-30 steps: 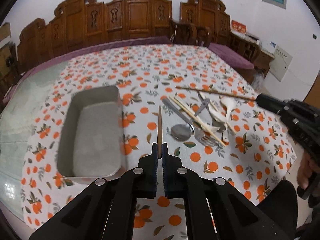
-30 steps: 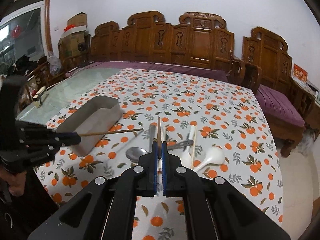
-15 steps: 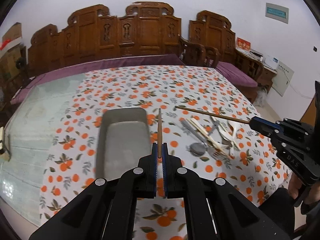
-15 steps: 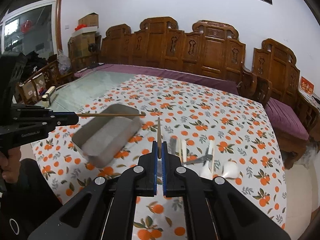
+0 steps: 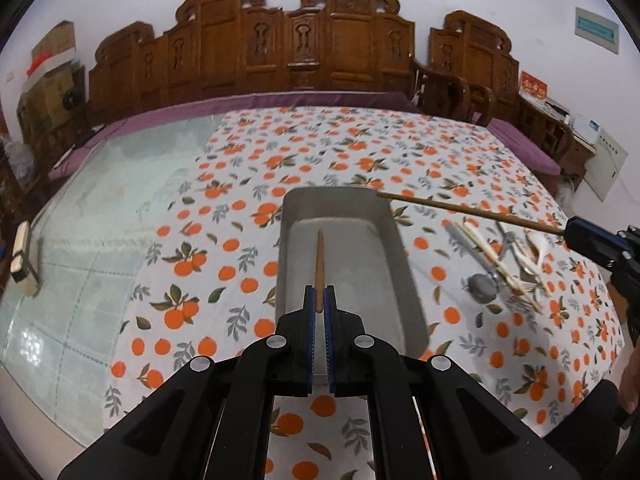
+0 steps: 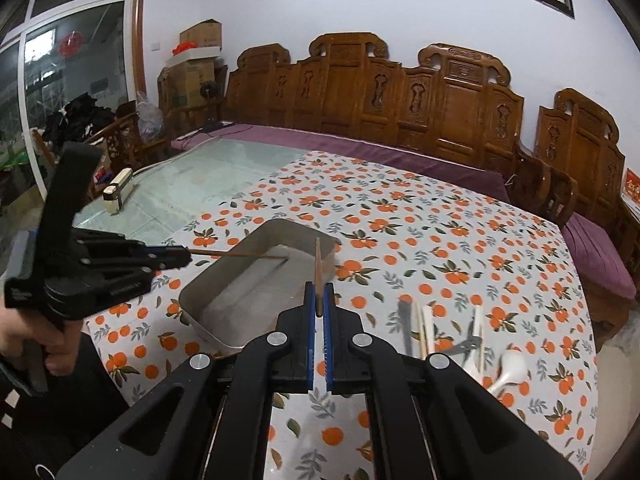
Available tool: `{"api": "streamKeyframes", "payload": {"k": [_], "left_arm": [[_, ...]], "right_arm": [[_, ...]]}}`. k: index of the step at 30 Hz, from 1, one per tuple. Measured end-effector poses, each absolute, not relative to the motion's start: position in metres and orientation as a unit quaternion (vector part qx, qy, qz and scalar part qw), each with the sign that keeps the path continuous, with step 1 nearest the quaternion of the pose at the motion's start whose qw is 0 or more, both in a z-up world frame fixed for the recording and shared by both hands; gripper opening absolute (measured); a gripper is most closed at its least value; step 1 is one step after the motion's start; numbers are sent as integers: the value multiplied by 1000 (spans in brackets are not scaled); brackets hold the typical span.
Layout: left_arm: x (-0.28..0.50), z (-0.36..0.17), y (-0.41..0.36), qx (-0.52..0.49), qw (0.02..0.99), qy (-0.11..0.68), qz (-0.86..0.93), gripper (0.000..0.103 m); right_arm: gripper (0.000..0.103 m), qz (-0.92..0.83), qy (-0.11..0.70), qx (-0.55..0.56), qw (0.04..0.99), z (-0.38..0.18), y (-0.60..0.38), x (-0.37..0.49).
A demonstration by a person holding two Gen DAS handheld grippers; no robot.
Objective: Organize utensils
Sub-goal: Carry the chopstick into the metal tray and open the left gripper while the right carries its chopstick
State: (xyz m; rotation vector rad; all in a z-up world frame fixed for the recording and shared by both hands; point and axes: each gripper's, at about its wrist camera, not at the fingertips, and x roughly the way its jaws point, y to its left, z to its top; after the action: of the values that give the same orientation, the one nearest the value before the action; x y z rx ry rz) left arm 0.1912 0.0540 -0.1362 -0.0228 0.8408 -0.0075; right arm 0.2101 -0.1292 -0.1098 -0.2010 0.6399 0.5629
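Note:
My left gripper (image 5: 319, 300) is shut on a brown wooden chopstick (image 5: 319, 264) that points over the inside of the grey metal tray (image 5: 400, 256). My right gripper (image 6: 319, 298) is shut on a second brown chopstick (image 6: 318, 268), its tip above the tray's (image 6: 224, 280) near right rim. The right gripper's chopstick also shows in the left wrist view (image 5: 472, 211), reaching from the right to the tray's far right corner. The left gripper's chopstick shows in the right wrist view (image 6: 240, 255), over the tray.
Several loose utensils lie on the orange-print tablecloth right of the tray: a metal spoon (image 5: 482, 286), pale chopsticks (image 5: 496, 264), a fork and a white spoon (image 6: 508, 368). A small box (image 5: 24, 260) sits on the glass at far left. Carved wooden benches (image 5: 320, 48) ring the table.
Both grippers have swung left with their chopsticks, from over the utensil pile to over the tray. The tray now sits centred under my left gripper.

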Motion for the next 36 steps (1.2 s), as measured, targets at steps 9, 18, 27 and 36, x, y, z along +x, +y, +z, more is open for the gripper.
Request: {"api": "streamKeyframes", "payload": {"k": [9,18,27,36], "left_arm": [[201,-161,59,-15,902,431,-1,4],[202,-162,63,-19,900,436,-4,21],[194,-146,79,-23,907,420,-1,24],[187,-133,101,-21,913,408,15,27]], "right_arm": [[4,272,325,-111,899,-122,-100,220],[4,274,335,-118,894,-136,-77,228],[4,263,335,-139,894,-150,-53,239],[9,281,371,-120,877,-167,-35,241]]}}
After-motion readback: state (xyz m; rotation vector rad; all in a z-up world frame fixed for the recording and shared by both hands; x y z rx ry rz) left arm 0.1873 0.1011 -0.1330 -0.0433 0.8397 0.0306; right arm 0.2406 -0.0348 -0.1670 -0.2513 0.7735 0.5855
